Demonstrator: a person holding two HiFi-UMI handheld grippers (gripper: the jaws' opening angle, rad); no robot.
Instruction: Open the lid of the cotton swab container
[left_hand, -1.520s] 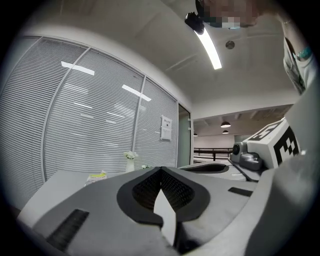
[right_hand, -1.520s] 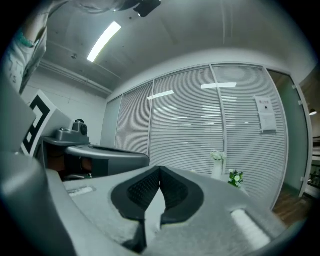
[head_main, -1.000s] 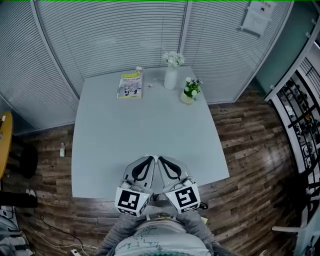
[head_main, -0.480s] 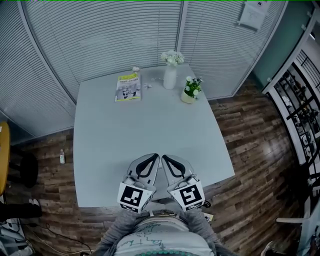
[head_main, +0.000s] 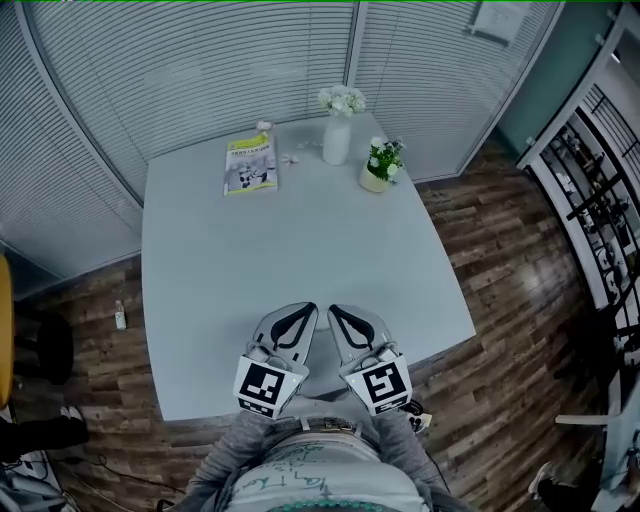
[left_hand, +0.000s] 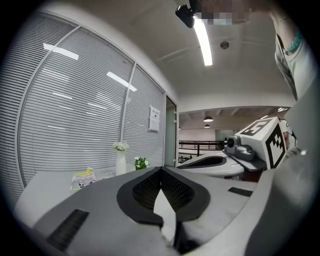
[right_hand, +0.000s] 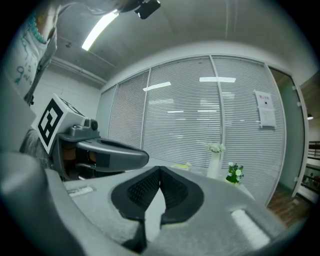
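Left gripper (head_main: 307, 309) and right gripper (head_main: 334, 310) are both closed with nothing in them, side by side over the table's (head_main: 300, 245) near edge. Pretty sure the container (head_main: 264, 126) is that tiny thing at the far edge, just beside the booklet (head_main: 250, 164).

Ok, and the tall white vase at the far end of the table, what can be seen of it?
The vase is plain white and smooth, maybe ceramic, narrowing to a slim neck that holds a small bunch of white flowers. It stands upright near the far edge of the table, by the blinds. A small potted plant sits just right of it, apart; a booklet lies further left. Only the table touches it.
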